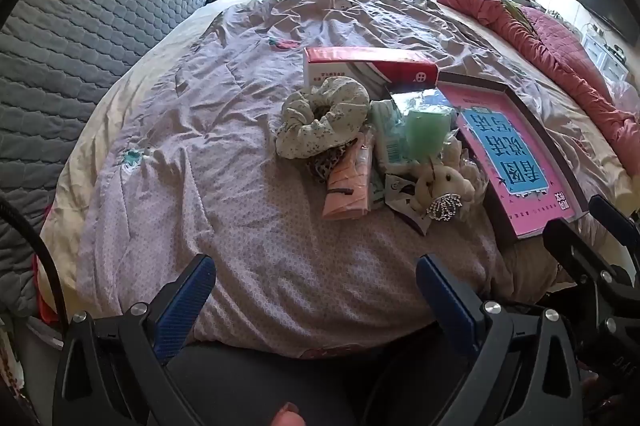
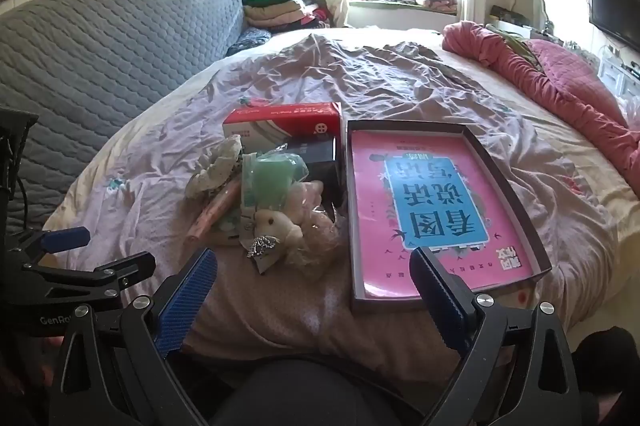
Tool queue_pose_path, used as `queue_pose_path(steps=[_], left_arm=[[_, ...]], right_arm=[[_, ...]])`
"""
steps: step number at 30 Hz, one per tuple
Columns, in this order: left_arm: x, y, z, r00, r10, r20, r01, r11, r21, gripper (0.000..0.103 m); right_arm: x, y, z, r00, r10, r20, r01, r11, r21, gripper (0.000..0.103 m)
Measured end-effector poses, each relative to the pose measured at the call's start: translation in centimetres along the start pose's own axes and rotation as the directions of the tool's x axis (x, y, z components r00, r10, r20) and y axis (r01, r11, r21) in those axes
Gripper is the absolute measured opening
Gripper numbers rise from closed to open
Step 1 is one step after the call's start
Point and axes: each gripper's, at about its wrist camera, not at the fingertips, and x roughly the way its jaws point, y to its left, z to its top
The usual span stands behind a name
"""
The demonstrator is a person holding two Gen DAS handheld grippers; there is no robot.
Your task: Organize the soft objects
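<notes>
Rumpled bedding covers the bed I'm working over, the soft pile mid-quilt beside the shallow box. Floral scrunchie is light, squashy: I'd pinch its ruffled rim. Plush toy next. Left tool and right tool gape, empty.

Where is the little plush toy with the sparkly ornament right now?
The plush toy lies on the bed at the near end of the pile, between the peach packet and the pink book's tray.

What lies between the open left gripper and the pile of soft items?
Only bare, wrinkled bedspread separates the left gripper from the pile; the left wrist view shows it.
</notes>
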Motion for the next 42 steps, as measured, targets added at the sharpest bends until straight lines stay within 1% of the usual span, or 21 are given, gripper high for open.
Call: queue_pose_path(steps=[8, 17, 19, 22, 23, 27, 30, 34, 37, 40, 42], left_arm=[[-0.2, -0.4, 0.0, 1.000, -0.004, 0.005, 0.004, 1.000, 0.015, 0.101], [-0.1, -0.3, 0.0, 1.000, -0.013, 0.004, 0.013, 1.000, 0.009, 0.101], [-0.2, -0.2, 0.1, 1.000, -0.015, 0.008, 0.015, 1.000, 0.009, 0.101], [-0.2, -0.1, 0.1, 1.000, -0.023, 0.010, 0.023, 1.000, 0.007, 0.101], [-0.3, -0.1, 0.1, 1.000, -0.024, 0.011, 0.024, 1.000, 0.005, 0.101], [-0.3, 0.1, 0.1, 0.999, -0.033, 0.012, 0.033, 0.999, -0.007, 0.101], [0.1, 0.5, 0.1, 0.998, -0.058, -0.005, 0.058, 0.998, -0.027, 0.101], [0.8, 0.9, 0.1, 0.997, -0.071, -0.021, 0.070, 0.996, -0.046, 0.101], [1.2, 1.1, 0.1, 0.996, -0.080, -0.025, 0.079, 0.995, -0.053, 0.101], [1.7, 1.3, 0.1, 0.996, -0.087, -0.028, 0.085, 0.995, -0.057, 0.101], [2.0, 1.5, 0.2, 0.995, -0.094, -0.028, 0.092, 0.994, -0.063, 0.101]], right_arm=[[0.0, 0.1, 0.0, 1.000, -0.003, 0.000, 0.003, 1.000, 0.003, 0.097], [0.0, -0.1, -0.1, 1.000, -0.005, -0.003, 0.005, 1.000, 0.012, 0.097], [0.0, -0.1, -0.1, 1.000, -0.008, 0.015, 0.008, 1.000, 0.004, 0.097], [0.1, -0.2, -0.1, 1.000, -0.007, 0.018, 0.007, 1.000, 0.006, 0.097], [0.0, -0.1, -0.2, 0.999, -0.012, 0.033, 0.012, 1.000, 0.002, 0.097], [0.0, -0.2, -0.1, 1.000, -0.012, 0.020, 0.012, 1.000, 0.004, 0.097], [0.1, -0.2, -0.1, 1.000, -0.008, 0.025, 0.008, 1.000, 0.007, 0.097], [0.2, -0.3, -0.1, 0.999, -0.008, 0.034, 0.007, 1.000, 0.007, 0.097], [0.4, -0.3, -0.1, 1.000, -0.003, 0.022, 0.003, 1.000, 0.013, 0.097], [0.9, -0.3, -0.1, 0.999, -0.003, -0.036, 0.004, 1.000, 0.015, 0.097], [1.2, -0.3, 0.0, 0.999, -0.003, -0.039, 0.004, 1.000, 0.013, 0.097]])
